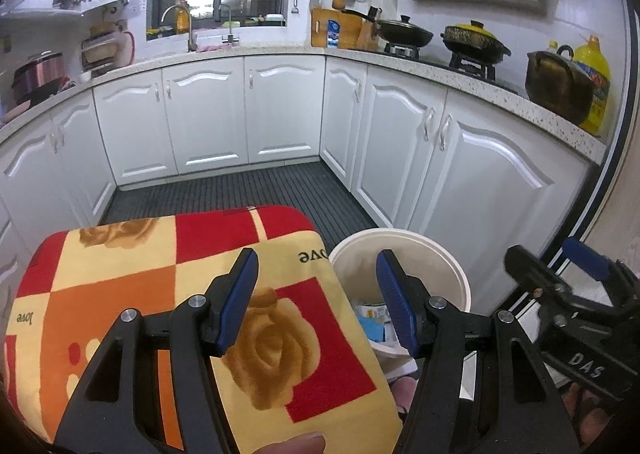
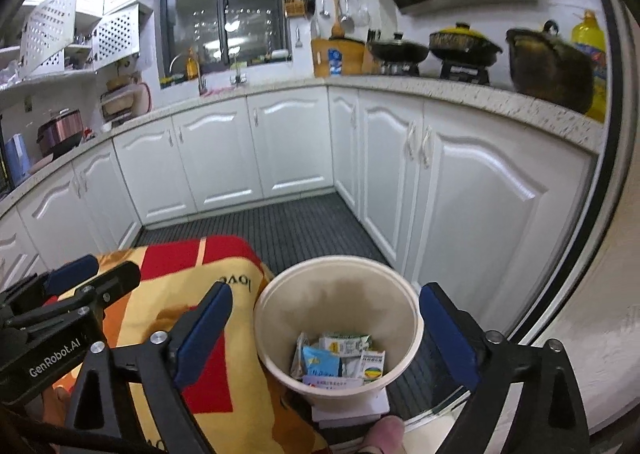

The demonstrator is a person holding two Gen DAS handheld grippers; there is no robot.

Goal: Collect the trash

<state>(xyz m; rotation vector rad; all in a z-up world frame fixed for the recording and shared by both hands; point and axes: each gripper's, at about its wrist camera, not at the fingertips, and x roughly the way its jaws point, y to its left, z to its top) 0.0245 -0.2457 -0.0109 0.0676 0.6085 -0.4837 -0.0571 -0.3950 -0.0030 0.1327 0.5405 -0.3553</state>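
Note:
A cream trash bin (image 2: 340, 290) stands on the floor beside a stool; in the left wrist view its rim (image 1: 400, 238) shows at lower right. Several paper and foil wrappers (image 2: 340, 358) lie at its bottom, also glimpsed in the left wrist view (image 1: 372, 322). My left gripper (image 1: 316, 302) is open and empty, above the stool's right edge next to the bin. My right gripper (image 2: 326, 338) is open and empty, straddling the bin from above. Each gripper shows in the other's view: the right one (image 1: 560, 286) and the left one (image 2: 84, 278).
A stool with a red, orange and yellow rose-patterned cushion (image 1: 168, 286) stands left of the bin. White kitchen cabinets (image 1: 280, 109) wrap around a dark slatted floor (image 1: 248, 189). Pots (image 1: 476, 37) and an oil bottle (image 1: 592, 77) stand on the counter at right.

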